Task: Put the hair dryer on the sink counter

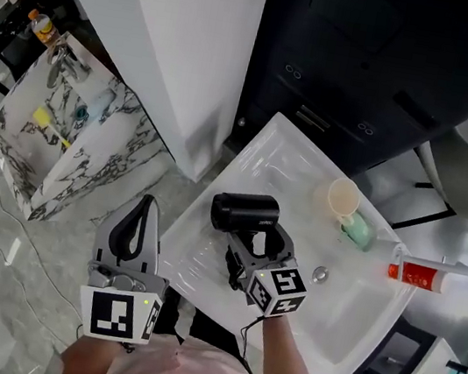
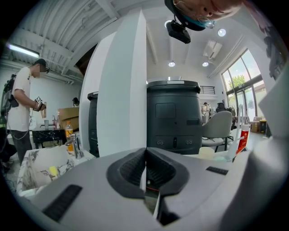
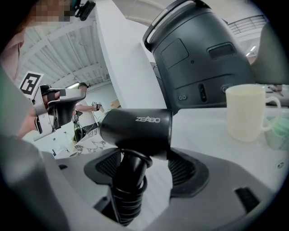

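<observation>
Head view: the right gripper (image 1: 251, 245) pinches the handle of the black hair dryer (image 1: 245, 212), whose barrel sits over the white sink counter (image 1: 203, 265) near its left edge. I cannot tell whether the dryer touches the surface yet. The left gripper (image 1: 142, 211) hangs off the counter's left side, over the floor, carrying nothing. Toward the far edge stands a cream cup (image 1: 343, 196) that looks empty, with a pale green container (image 1: 358, 231) just beside it whose contents cannot be read. A red and white tube (image 1: 425, 276) lies at the right edge.

Left gripper view: the jaws are pressed together with nothing between them. Only the room shows beyond.

Right gripper view: the jaws are spread around the dryer's round ribbed handle and press on it, and the barrel (image 3: 135, 131) rides above them. The cup (image 3: 246, 113) stands well apart to the right.

The main risk is the top-heavy barrel: a pinch on a round handle could let it swivel. Released this close to the left edge, the dryer could roll off to the floor, or slide down toward the drain (image 1: 320, 274).
</observation>
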Demonstrator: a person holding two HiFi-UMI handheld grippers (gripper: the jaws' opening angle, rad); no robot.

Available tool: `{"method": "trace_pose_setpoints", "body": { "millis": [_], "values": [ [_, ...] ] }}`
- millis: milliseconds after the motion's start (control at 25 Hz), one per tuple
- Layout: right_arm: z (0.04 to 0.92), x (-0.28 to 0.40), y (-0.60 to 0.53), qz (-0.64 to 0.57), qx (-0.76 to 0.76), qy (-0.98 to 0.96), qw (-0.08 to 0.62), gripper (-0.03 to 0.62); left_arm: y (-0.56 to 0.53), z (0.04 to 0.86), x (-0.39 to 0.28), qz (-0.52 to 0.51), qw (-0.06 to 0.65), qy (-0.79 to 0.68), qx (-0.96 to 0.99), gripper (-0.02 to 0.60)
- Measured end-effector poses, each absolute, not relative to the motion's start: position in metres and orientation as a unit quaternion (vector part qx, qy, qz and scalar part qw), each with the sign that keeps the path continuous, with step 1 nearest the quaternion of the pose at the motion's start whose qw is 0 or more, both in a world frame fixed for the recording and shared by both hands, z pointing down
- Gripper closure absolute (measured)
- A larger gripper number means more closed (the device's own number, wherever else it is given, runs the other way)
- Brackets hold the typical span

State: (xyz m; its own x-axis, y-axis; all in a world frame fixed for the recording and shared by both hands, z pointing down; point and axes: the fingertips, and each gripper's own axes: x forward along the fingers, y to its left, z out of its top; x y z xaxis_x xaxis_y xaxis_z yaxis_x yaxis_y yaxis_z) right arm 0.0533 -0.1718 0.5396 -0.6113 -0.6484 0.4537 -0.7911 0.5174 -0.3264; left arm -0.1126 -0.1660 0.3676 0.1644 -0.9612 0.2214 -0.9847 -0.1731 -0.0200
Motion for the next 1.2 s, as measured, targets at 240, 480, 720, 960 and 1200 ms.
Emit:
{"method": "trace_pose_setpoints", "body": {
  "millis": [240,480,720,960,1200],
  "values": [
    [0.556,0.050,-0.178,0.290,0.408,-0.850,0.162,0.260,-0.170,0.374,-0.114,0.096,0.069,-0.643,0.757,0.572],
    [0.567,0.047,-0.180,0.314,0.394,-0.845,0.180,0.260,-0.173,0.378,-0.111,0.097,0.073,-0.642,0.757,0.572],
    [0.580,0.047,-0.181,0.345,0.385,-0.834,0.193,0.260,-0.175,0.382,-0.112,0.102,0.078,-0.643,0.755,0.572],
    [0.584,0.047,-0.182,0.360,0.376,-0.830,0.200,0.256,-0.177,0.383,-0.111,0.102,0.079,-0.643,0.755,0.572],
    [0.585,0.049,-0.181,0.368,0.375,-0.828,0.196,0.253,-0.179,0.383,-0.108,0.102,0.080,-0.639,0.758,0.572]
  ]
}}
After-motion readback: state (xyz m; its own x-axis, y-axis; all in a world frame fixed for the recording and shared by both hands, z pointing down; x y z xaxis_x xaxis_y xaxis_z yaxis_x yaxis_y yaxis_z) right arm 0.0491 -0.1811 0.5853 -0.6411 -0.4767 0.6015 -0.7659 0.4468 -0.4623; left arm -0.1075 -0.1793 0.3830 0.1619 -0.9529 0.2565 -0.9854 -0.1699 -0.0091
